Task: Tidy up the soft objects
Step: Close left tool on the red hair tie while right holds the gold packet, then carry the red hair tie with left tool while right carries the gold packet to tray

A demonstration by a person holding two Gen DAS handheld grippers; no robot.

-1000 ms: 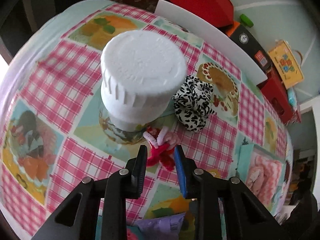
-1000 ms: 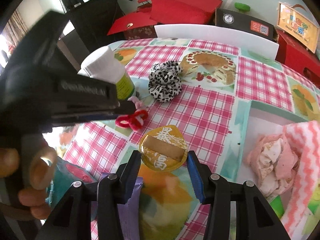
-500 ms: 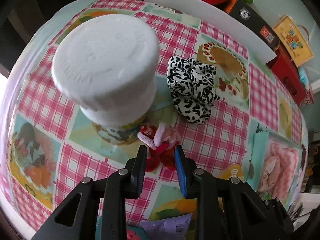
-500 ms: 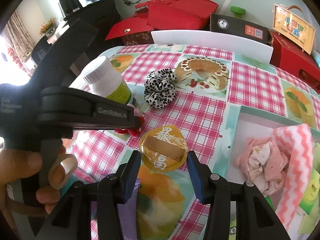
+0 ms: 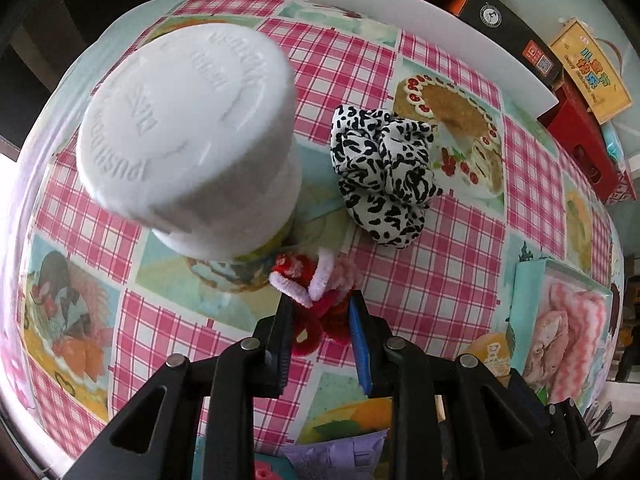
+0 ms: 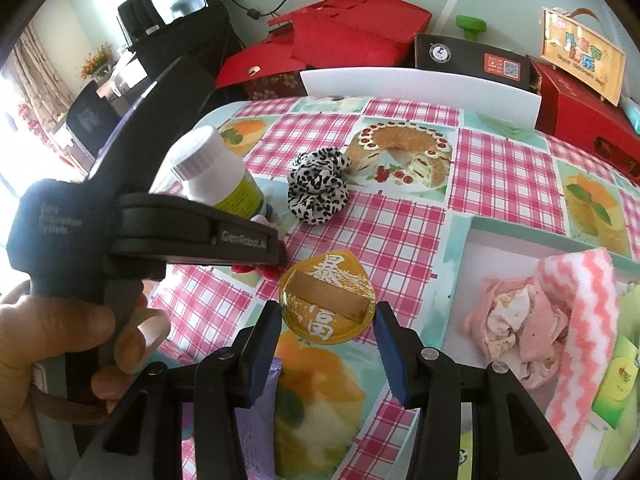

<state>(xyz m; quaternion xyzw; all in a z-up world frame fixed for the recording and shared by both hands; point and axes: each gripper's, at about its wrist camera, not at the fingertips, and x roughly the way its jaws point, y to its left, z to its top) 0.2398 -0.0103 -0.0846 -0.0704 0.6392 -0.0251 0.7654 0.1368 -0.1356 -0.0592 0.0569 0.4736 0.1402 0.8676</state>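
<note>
Now closing the left gripper [image 5: 320,312] around the red, pink and white pipe-cleaner toy [image 5: 316,288], lying on the checked tablecloth [image 5: 432,280] just near-right of the white-capped bottle [image 5: 188,128]. Pinching in on the red loops, pads already at either side, though full contact hard to confirm. Keeping the right gripper [image 6: 324,320] parted and empty, hovering over the gold seal sticker [image 6: 328,300] (flat on the cloth, not between the pads). Leaving the leopard-print scrunchie [image 5: 384,176] further back, untouched, well apart from the box [image 6: 472,248] at the right already holding the pink cloths [image 6: 516,320].

Risking a shallow catch: gripping only one thin loop, likely letting the fuzzy wire slip or spring out on lifting. Also crowding the bottle, so any sideways drift probably nudging or tipping it. Possibly snagging the tablecloth under the tips, dragging it along.
</note>
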